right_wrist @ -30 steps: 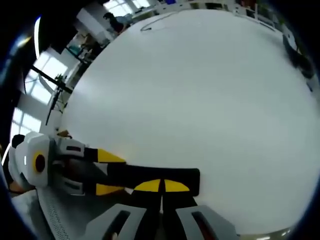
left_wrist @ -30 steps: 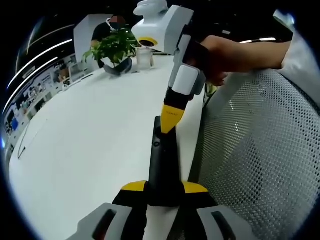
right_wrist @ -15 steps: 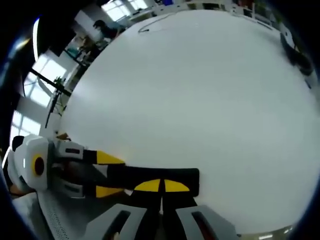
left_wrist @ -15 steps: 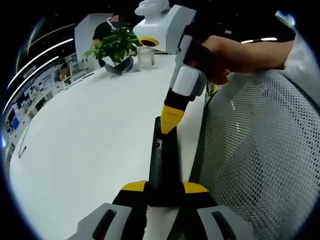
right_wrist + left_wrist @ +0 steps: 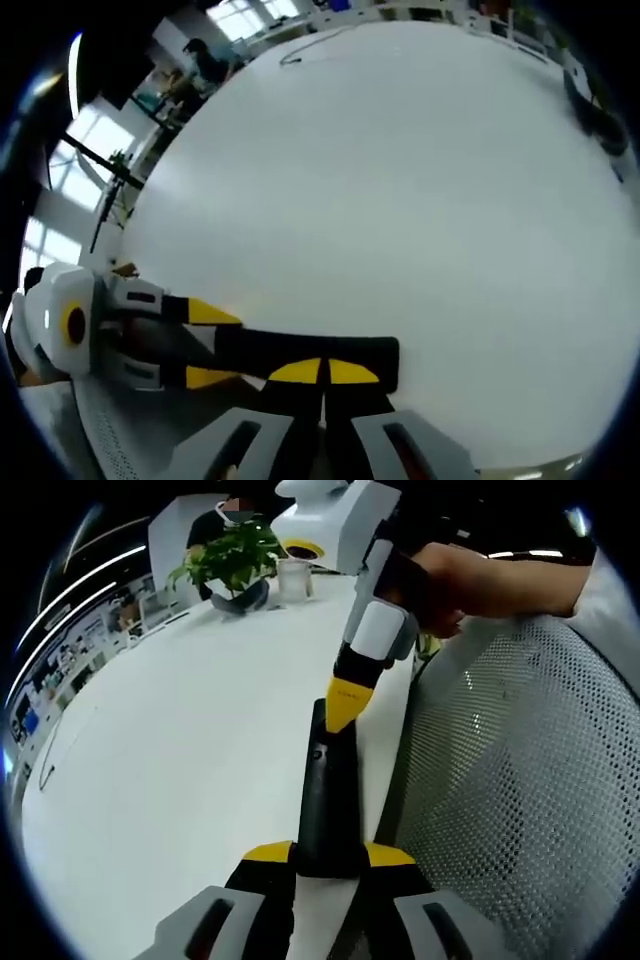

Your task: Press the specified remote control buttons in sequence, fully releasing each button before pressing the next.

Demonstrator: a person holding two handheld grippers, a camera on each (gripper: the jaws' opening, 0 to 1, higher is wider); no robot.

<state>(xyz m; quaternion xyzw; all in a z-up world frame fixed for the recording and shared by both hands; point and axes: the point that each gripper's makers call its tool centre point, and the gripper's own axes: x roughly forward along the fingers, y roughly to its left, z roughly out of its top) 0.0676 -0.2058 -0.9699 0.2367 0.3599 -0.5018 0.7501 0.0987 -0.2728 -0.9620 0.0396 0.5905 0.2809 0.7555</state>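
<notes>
Now the black remote control (image 5: 325, 805) is seen lying on the white table (image 5: 170, 770), close to the table edge, beside which a white mesh chair back (image 5: 510, 810) stands. In the left gripper view, the near end of the remote is clamped between the yellow-tipped jaws of the left gripper (image 5: 328, 856), which are closed against its two sides. The far end of the remote is met by the right gripper (image 5: 345, 702), whose yellow tips are pressed together into a single point and laid on the top face of the remote; nothing is held between them. A hand (image 5: 450, 580) is wrapped around that gripper's grip. Beyond the remote, at the far side of the table, a potted plant (image 5: 232, 565) and a clear glass (image 5: 293, 580) are placed.

In the right gripper view, the remote (image 5: 300, 355) is shown crosswise, with the right gripper (image 5: 322, 371) closed over it and the left gripper (image 5: 205, 345) clamped on its end. Further across the table from the remote, a thin cable (image 5: 305, 48) is seen.
</notes>
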